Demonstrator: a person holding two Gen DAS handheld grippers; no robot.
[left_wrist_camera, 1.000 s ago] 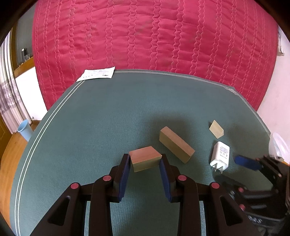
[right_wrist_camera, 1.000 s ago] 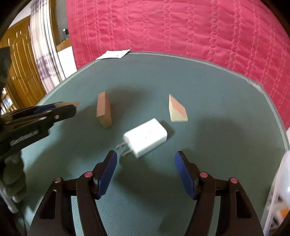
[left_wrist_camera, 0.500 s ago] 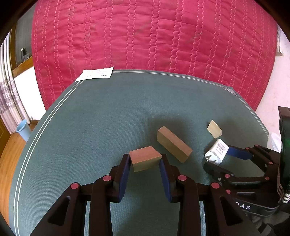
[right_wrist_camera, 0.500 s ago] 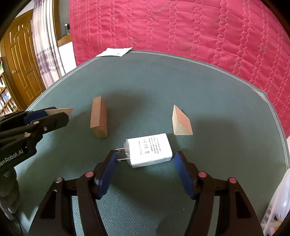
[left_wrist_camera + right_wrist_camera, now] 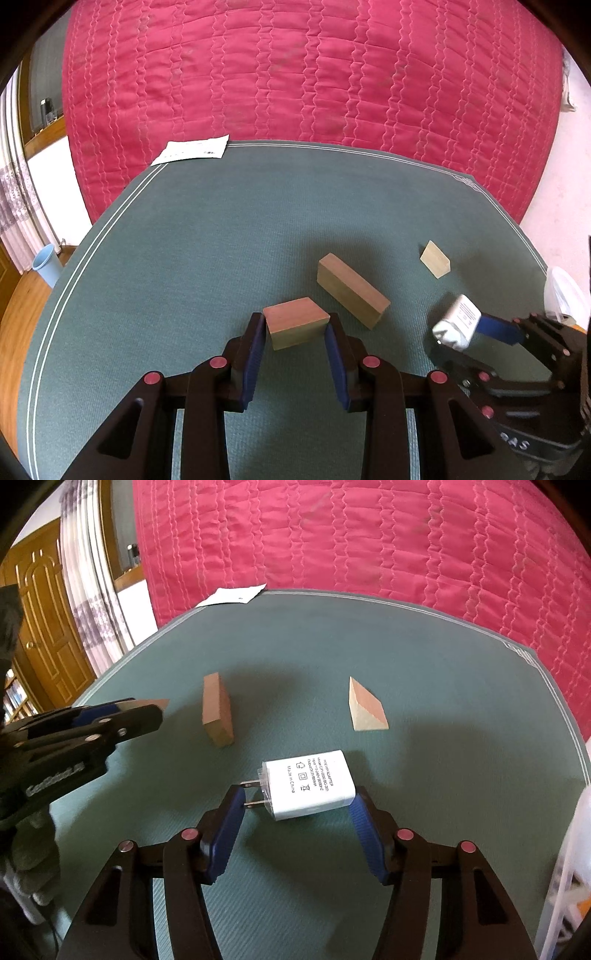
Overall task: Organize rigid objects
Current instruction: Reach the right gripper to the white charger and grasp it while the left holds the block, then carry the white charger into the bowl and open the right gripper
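The right hand-held gripper [image 5: 299, 805] has come in over the white power adapter [image 5: 308, 788], which a second ago lay ahead of its spread jaws; they have just been closing, and now one pad meets the prongs and the other the adapter's far end. The left hand-held gripper [image 5: 295, 332] still pinches the small wooden block [image 5: 295, 321] on the green mat [image 5: 203, 258], unmoved. The longer wooden block [image 5: 352, 290] lies just beyond it, and the wooden wedge [image 5: 435, 258] well off to the right. A blue bin [image 5: 46, 264] stands on the floor; its contents are not visible.
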